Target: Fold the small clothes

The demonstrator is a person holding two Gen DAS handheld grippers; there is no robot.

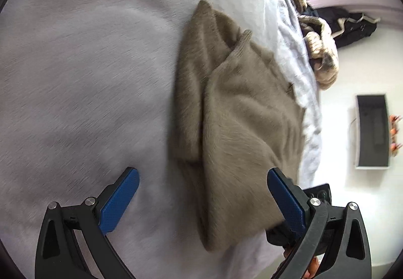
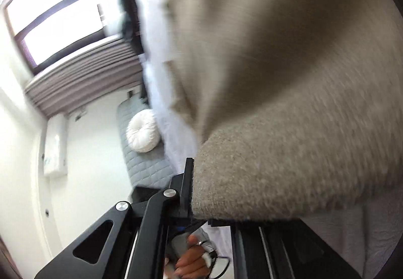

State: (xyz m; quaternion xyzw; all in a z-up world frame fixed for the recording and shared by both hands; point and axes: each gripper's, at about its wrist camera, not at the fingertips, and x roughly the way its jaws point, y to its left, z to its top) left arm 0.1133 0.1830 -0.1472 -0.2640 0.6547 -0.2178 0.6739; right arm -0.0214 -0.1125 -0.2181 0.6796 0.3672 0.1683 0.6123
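A: While the left gripper [image 1: 201, 201] hangs with its blue pads [image 1: 121, 201] spread wide and nothing between them, where is the garment?

B: The brown knit top [image 1: 234, 113] lies on the pale grey blanket [image 1: 75, 65], partly doubled over itself, with a ribbed edge crossing its upper part. Its near corner is lifted toward the lower right of the left wrist view, just beside the left gripper's right-hand pad.

A: And the other claw?

B: The right gripper [image 2: 199, 193] is clamped on the knit top's edge. In its own view the fabric fills most of the frame and bunches right against the one black finger [image 2: 187, 186] that shows; the second finger is hidden under the cloth. That view is blurred, so detail is poor.

A: So which step is this?

B: I judge it a fold in progress: one corner held up by the right side, the rest lying flat. The fold is begun, not finished.

A: What does the next move call for?

B: Probably carrying the held edge across the body of the garment and laying it down square, while the free left gripper pins or takes the other corner. The knit looks soft and will likely sag, so an even lift matters.

A: Anything else nearby?

B: A pile of other clothes [image 1: 320, 52] sits at the blanket's far edge, well apart.
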